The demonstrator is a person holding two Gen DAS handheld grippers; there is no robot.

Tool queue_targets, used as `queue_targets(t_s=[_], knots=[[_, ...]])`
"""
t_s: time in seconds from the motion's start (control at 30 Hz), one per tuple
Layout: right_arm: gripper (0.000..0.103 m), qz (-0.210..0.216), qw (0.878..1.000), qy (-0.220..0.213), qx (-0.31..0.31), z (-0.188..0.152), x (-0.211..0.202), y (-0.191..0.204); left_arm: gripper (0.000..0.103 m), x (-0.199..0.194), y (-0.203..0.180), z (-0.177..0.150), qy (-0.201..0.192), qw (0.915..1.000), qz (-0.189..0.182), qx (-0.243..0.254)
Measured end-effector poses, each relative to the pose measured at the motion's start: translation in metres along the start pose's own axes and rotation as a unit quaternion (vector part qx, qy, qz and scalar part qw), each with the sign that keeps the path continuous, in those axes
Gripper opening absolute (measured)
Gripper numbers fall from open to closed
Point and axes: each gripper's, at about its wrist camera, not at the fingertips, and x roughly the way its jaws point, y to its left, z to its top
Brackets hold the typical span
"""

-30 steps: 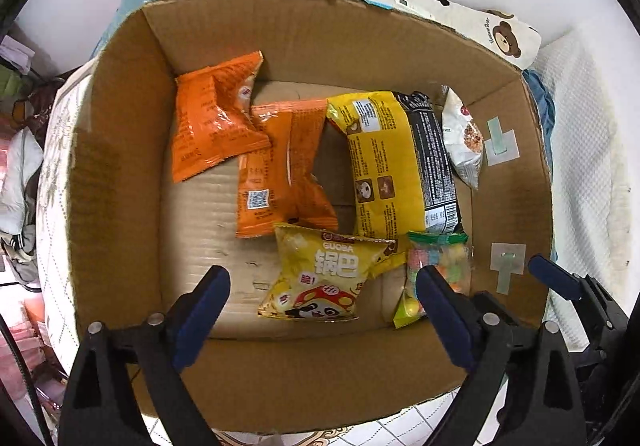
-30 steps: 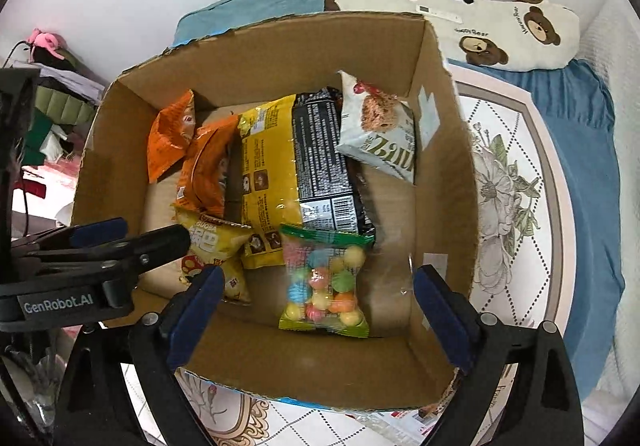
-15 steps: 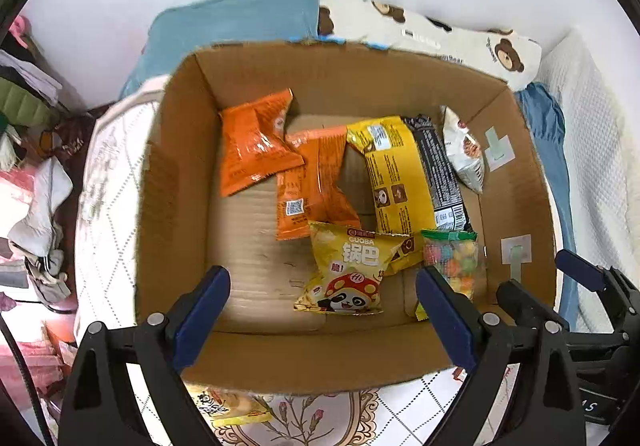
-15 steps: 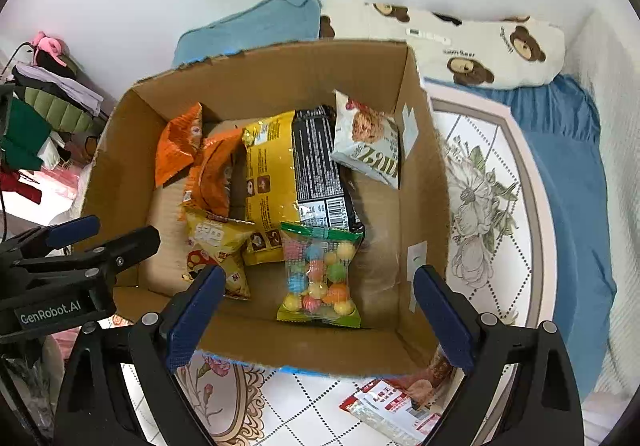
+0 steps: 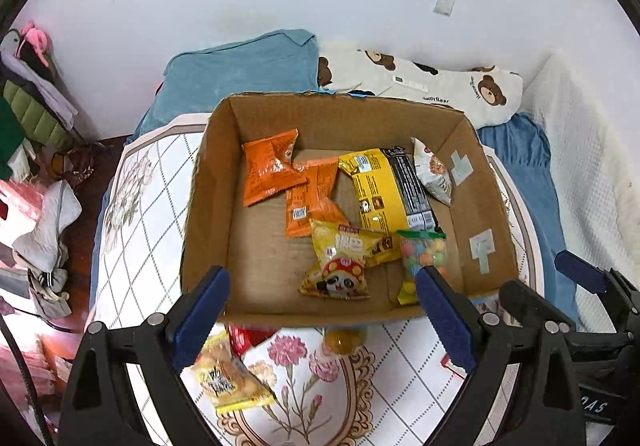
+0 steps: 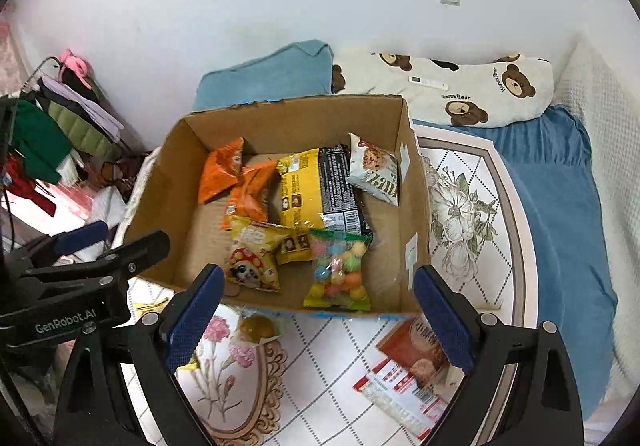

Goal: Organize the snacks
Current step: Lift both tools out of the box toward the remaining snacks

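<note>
An open cardboard box point(image 5: 204, 206) point(image 6: 416, 206) rests on a floral bedspread. In it lie two orange packets point(image 5: 272, 170), a yellow-and-black pack point(image 5: 384, 190), a white bar packet point(image 6: 374, 174), a yellow panda packet point(image 5: 340, 266) and a bag of coloured candy balls point(image 6: 340, 270). My left gripper point(image 5: 320, 282) hangs above the box's near edge, open, with nothing between its fingers. Beside it, my right gripper point(image 6: 318, 278) is also open with nothing in it. Each shows in the other's view, the right gripper point(image 5: 540, 278) and the left gripper point(image 6: 126, 236).
In front of the box, on the bedspread, lie a yellow snack packet point(image 5: 228, 374), a round golden sweet point(image 6: 256, 326) and a red-and-white packet point(image 6: 408, 370). A blue pillow point(image 5: 240, 70) and a bear-print pillow point(image 6: 460, 90) sit behind it. Clothes point(image 6: 48, 134) pile up at the left.
Both grippers have risen and drawn back from the box, still open. The box now looks smaller, and the loose snacks in front of it have come into view.
</note>
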Motion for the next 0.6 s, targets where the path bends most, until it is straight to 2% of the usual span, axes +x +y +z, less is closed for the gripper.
queue_targets(t_s=[0.17, 0.33, 0.5, 0.6], knots=[[0.097, 0.001, 1.0, 0.011, 0.011, -0.028, -0.002, -0.019, 0.095, 0.006, 0.012, -0.037, 0.014, 0.9997, 0.005, -0.018], [0.097, -0.006, 0.996, 0.08, 0.05, -0.069, 0.038, -0.066, 0.095, 0.036, 0.023, -0.085, 0.062, 0.9972, 0.019, -0.038], [0.096, -0.006, 0.981, 0.138, 0.137, -0.112, 0.08, -0.127, 0.095, 0.068, 0.037, -0.131, 0.118, 0.9902, 0.026, -0.07], [0.094, -0.005, 0.97, 0.142, 0.198, -0.143, 0.094, -0.161, 0.095, 0.081, 0.043, -0.155, 0.139, 0.9863, 0.036, -0.082]])
